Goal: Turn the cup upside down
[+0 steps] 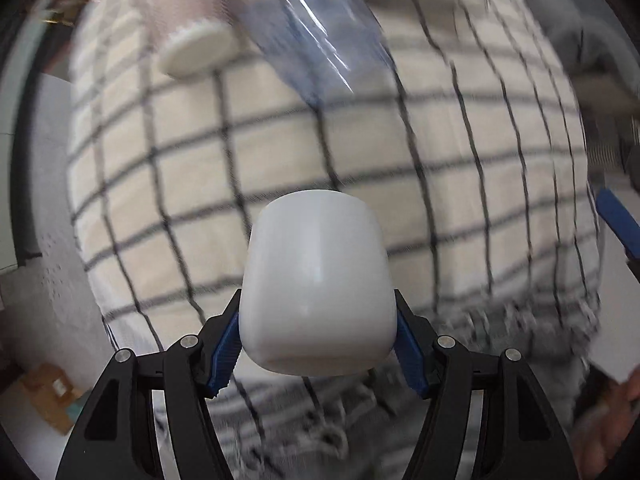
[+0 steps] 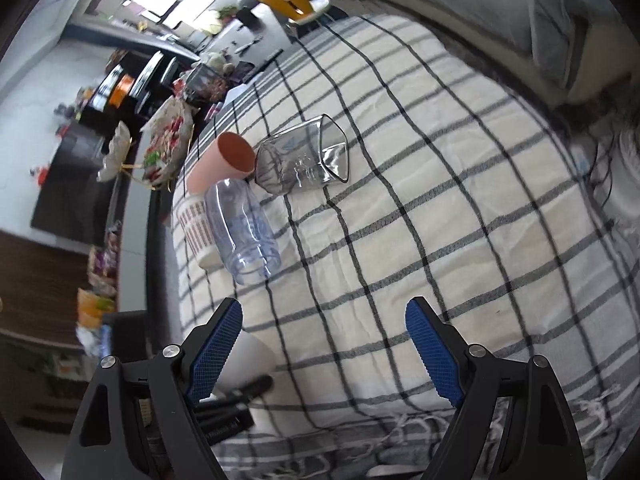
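Item: white cup, clamped across its body between the blue pads of the left gripper, low centre of the left wrist view. It is held clear above the cloth. Which end faces the camera cannot be told; no opening shows.

Progress, as judged: pick-up done; turn apparently under way, given heavy blur; setting down mouth-down remains.

Right gripper: fingers spread wide, holding nothing. In its view the cup shows at 8 o'clock, behind its left finger.

Surface: cream checked cloth with a fringed near edge, over a table.

Other pieces, 10 to 11 o'clock in the right view: clear bottle, pink tumbler, patterned cup, clear angular jug, all lying over.

Room: cluttered shelving at 9 o'clock, bright window at 11, grey sofa at 1.
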Demonstrator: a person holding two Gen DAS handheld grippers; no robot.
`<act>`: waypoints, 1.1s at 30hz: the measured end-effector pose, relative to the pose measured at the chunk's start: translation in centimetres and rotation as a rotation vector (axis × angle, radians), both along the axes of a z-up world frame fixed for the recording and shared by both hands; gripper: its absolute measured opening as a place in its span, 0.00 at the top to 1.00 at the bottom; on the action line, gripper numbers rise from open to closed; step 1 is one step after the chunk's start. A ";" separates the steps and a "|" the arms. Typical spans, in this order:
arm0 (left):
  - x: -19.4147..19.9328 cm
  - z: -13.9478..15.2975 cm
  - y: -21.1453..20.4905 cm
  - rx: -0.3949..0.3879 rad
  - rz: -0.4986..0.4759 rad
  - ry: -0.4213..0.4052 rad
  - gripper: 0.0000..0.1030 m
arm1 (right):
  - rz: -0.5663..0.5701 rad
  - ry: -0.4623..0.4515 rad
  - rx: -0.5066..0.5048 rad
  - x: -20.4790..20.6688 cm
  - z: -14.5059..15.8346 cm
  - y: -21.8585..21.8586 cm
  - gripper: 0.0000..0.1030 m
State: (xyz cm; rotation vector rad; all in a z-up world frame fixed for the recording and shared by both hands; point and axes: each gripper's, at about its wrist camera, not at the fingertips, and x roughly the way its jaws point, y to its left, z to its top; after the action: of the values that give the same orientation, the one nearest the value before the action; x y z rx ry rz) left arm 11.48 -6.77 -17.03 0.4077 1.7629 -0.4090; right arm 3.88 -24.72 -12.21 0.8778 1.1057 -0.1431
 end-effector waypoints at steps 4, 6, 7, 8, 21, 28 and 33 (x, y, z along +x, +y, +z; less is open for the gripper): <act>1.6 -1.8 -2.1 0.088 -0.020 0.161 0.36 | -0.032 0.030 0.089 1.2 -1.5 -1.2 0.18; 2.4 -2.3 -3.2 0.131 -0.036 0.174 0.36 | -0.044 0.043 0.112 1.9 -2.2 -2.0 0.18; 2.7 -2.5 -3.9 0.144 -0.053 0.186 0.36 | -0.048 0.046 0.119 2.1 -2.4 -2.3 0.18; 2.9 -2.7 -4.5 0.157 -0.068 0.199 0.36 | -0.058 0.052 0.130 2.4 -2.7 -2.8 0.18; 3.3 -4.6 -6.6 0.238 -0.165 0.157 0.17 | -0.098 0.065 0.167 3.6 -4.6 -5.4 0.18; 0.7 -1.1 -3.5 0.142 -0.095 0.033 0.17 | -0.046 -0.001 0.064 2.6 -1.2 -4.2 0.18; -1.6 1.0 -0.6 0.046 0.006 -0.076 0.17 | 0.015 -0.051 -0.102 1.3 2.0 -2.2 0.18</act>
State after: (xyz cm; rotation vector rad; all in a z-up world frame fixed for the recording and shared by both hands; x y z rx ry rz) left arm 9.90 -7.36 -16.03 0.4454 1.7019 -0.3447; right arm 5.13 -26.87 -10.26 0.7781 1.0481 -0.1623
